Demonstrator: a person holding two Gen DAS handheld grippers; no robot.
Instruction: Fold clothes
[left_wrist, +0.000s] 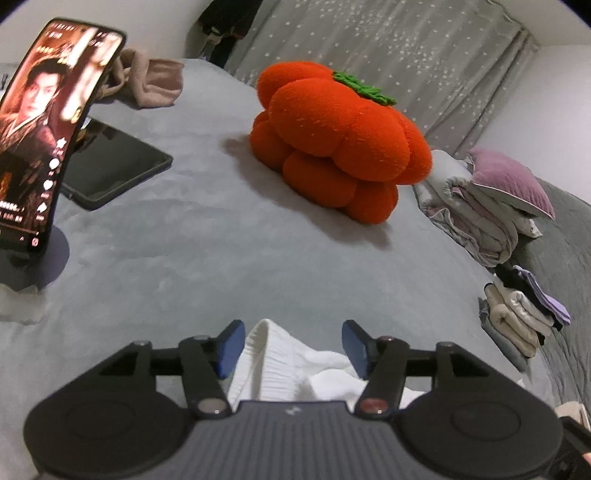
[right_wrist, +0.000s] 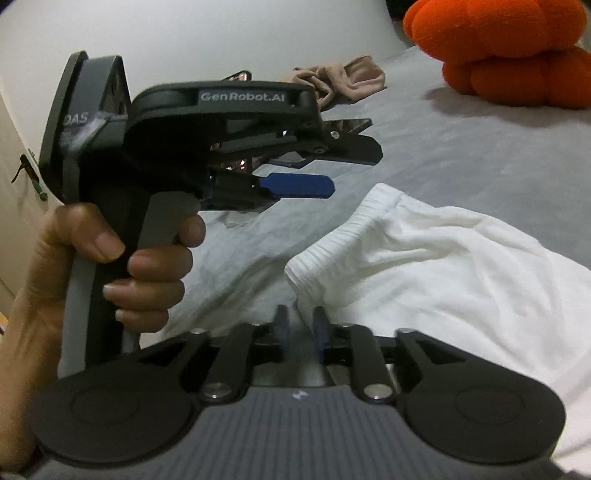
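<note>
A white garment (left_wrist: 280, 362) with a ribbed hem lies flat on the grey bed sheet (left_wrist: 221, 258). My left gripper (left_wrist: 291, 345) is open, its blue pads standing either side of the hem without pressing on it. In the right wrist view the white garment (right_wrist: 424, 258) spreads to the right. My right gripper (right_wrist: 301, 328) is open by a narrow gap, and the ribbed corner lies just ahead of its tips. A hand (right_wrist: 147, 266) holds the left gripper (right_wrist: 332, 170) over the sheet to the left, seen side-on with its jaws apart.
An orange pumpkin plush (left_wrist: 340, 147) sits mid-bed. A phone on a stand (left_wrist: 48, 129) and a dark tablet (left_wrist: 110, 173) are at the left, with a beige garment (left_wrist: 155, 81) behind. Folded clothes (left_wrist: 524, 317) and a quilt with a purple pillow (left_wrist: 509, 181) line the right side.
</note>
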